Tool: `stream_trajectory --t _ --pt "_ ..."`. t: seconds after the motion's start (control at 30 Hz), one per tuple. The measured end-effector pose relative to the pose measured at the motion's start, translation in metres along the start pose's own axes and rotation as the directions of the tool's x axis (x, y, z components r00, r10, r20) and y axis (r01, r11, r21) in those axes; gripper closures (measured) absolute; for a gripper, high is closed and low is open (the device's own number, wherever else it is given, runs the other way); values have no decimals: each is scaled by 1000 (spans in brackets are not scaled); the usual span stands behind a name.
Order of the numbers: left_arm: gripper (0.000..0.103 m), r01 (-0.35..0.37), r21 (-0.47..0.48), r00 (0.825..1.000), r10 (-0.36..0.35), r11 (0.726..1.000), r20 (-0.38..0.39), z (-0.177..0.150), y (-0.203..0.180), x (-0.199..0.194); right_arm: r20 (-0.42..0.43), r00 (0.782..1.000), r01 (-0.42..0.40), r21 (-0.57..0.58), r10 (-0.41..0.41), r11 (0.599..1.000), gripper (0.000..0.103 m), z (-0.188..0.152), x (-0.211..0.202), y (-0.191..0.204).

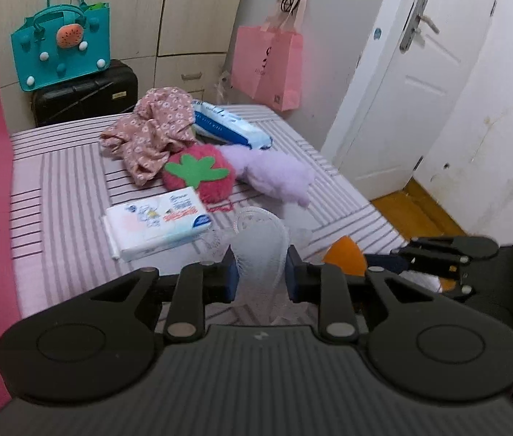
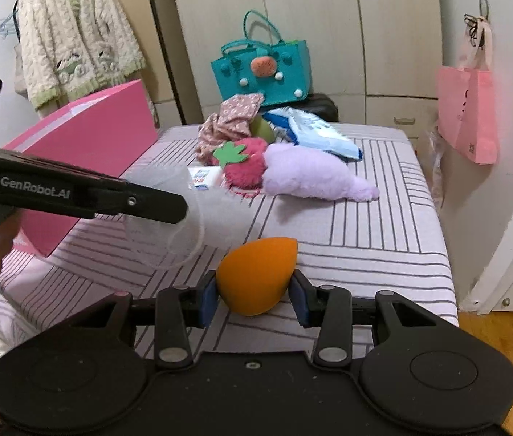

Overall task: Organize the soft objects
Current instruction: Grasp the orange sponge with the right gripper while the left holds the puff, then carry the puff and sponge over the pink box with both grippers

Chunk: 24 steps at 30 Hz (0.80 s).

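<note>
Nearest the cameras, the left gripper (image 1: 260, 272) is pinched on a white mesh pouch (image 1: 260, 250), its blue pads pressing the netting from both sides and holding it just above the near edge of the striped bed (image 1: 74, 189). Just beside it, the right gripper (image 2: 254, 296) is clamped on an orange teardrop sponge (image 2: 256, 272), gripped at its wide end with the tip pointing up and away, also over the bed's near edge. Judging by how close the two are, the sponge is probably headed into the pouch, but it is not inside yet. Further in, toward the middle of the bed, a pack of tissues (image 1: 158, 223) lies flat, with a red strawberry plush (image 1: 200, 174) touching its far corner and a lilac plush (image 1: 274, 174) leaning against the strawberry. Behind them, near the far edge, a crumpled floral cloth (image 1: 151, 134) and a blue-and-white plastic pack (image 1: 231, 127) lie heaped together. A pink box (image 2: 89, 141) stands along the left edge; what it holds cannot be seen. The sorting looks barely begun: only two pieces are in hand, and the rest of the pile is still loose on the bed.
</note>
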State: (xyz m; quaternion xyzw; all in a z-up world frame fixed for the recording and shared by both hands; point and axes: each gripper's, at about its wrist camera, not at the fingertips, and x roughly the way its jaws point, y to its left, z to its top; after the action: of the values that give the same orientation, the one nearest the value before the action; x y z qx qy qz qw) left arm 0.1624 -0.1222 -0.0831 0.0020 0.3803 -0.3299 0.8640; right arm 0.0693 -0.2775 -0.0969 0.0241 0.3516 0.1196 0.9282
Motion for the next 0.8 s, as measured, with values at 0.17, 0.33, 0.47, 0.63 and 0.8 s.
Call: stream_trajectory --t 0.17,0.33,0.47,0.63,0.8 --pt "79 25 -2 996 -25 1000 -84 1 10 -14 -77 997 -23 -7 22 1000 56 8 -4 5" --pt "79 52 3 983 -50 999 -177 3 14 -29 -125 990 -66 -7 65 998 56 19 -9 18" --pt "79 39 43 978 -29 998 -205 4 14 -47 -178 977 -127 -37 119 991 56 29 -13 35" --pt "79 18 75 976 -2 997 -217 6 16 -75 -228 957 -203 -76 181 976 56 43 -23 56" --pt "79 -3 60 976 16 998 -215 6 20 -104 -281 930 -273 -94 238 957 56 56 -31 75"
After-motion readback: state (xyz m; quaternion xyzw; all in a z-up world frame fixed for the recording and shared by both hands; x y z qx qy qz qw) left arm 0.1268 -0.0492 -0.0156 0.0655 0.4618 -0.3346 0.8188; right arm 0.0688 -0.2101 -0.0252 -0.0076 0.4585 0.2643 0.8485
